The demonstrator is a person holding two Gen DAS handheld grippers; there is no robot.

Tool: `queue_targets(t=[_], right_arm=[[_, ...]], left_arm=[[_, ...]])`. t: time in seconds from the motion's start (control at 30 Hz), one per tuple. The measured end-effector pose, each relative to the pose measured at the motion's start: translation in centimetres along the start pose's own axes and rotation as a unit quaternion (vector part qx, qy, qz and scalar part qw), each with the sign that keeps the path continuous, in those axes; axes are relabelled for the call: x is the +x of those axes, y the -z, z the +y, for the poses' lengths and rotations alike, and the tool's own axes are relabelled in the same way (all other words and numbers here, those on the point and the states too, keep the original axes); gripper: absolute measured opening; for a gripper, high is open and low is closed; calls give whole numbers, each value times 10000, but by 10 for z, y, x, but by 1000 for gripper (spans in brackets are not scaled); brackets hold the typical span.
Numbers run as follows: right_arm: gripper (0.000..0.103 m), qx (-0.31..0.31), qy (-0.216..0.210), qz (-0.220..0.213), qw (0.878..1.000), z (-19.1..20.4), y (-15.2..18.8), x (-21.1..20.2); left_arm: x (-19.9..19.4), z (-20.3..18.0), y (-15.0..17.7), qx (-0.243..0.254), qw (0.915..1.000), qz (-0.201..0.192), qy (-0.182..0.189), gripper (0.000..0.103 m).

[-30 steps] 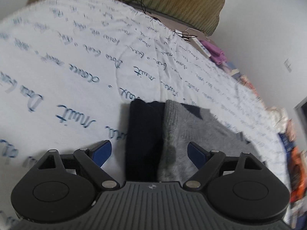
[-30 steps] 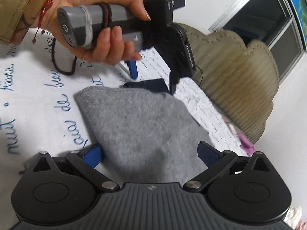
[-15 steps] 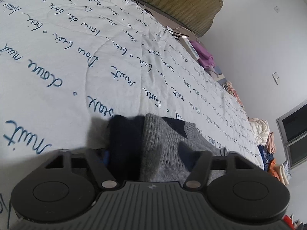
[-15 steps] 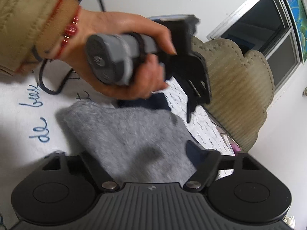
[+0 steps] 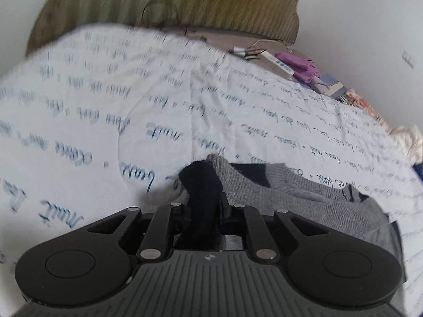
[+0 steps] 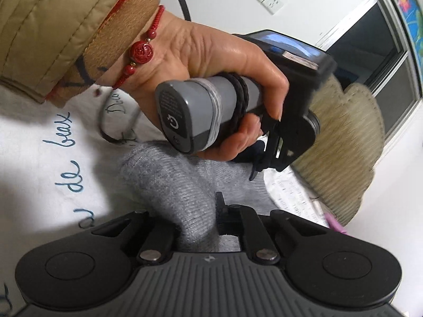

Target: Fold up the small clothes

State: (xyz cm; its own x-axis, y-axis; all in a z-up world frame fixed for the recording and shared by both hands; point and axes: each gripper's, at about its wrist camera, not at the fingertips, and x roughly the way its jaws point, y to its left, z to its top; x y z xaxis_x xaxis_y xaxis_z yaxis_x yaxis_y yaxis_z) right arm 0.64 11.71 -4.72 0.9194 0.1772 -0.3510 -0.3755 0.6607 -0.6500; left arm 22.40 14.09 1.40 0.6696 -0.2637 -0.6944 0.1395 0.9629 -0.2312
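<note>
Already both ends of the garment are caught: nearest the left wrist lens, the left hand-held gripper has just been closing and is now clamped on the dark navy cuff of the grey knitted garment, a bunch of dark cloth standing up between its jaws; nearest the right wrist lens, the right hand-held gripper, which has likewise just been closing, pinches a raised ridge of the same grey knit between its jaws; the garment lies on the bed's white quilt, printed with blue handwriting, its long axis running from one hand-held gripper away toward the other, so each one has its own end right at its fingertips; beyond the grey ridge in the right wrist view, the person's left hand, with a red bead bracelet at the wrist and a tan padded sleeve above it, wraps the grey handle of the left unit, close over the far end of the cloth; by this reading, the fold turns on carrying one gripped end along that long axis to meet the other; farther off, an olive corduroy headboard stands at the head of the bed, with a power strip and purple cloth beside the mattress.
</note>
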Motion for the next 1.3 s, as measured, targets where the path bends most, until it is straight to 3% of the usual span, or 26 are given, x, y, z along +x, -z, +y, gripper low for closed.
queue_targets(t=[0.2,0.47,0.9,1.3], right_arm=[[6,155,228,-173,9995,-19,14,-25],[6,545,514,-191,9970,-54,40,-50],[6,1232,714,-273,9894,-91,73,-74],[6,1763,870,-214,9803,-118,103,-95]], left_arm=[[-30,-52,-3,748,9953,-372,-480,14],[-47,-96,-6,983,9914,-455,-727,14],[-58,-160,-4,1318,9845,-582,-996,14],[-52,-223,5,1643,9801,-599,-942,14]])
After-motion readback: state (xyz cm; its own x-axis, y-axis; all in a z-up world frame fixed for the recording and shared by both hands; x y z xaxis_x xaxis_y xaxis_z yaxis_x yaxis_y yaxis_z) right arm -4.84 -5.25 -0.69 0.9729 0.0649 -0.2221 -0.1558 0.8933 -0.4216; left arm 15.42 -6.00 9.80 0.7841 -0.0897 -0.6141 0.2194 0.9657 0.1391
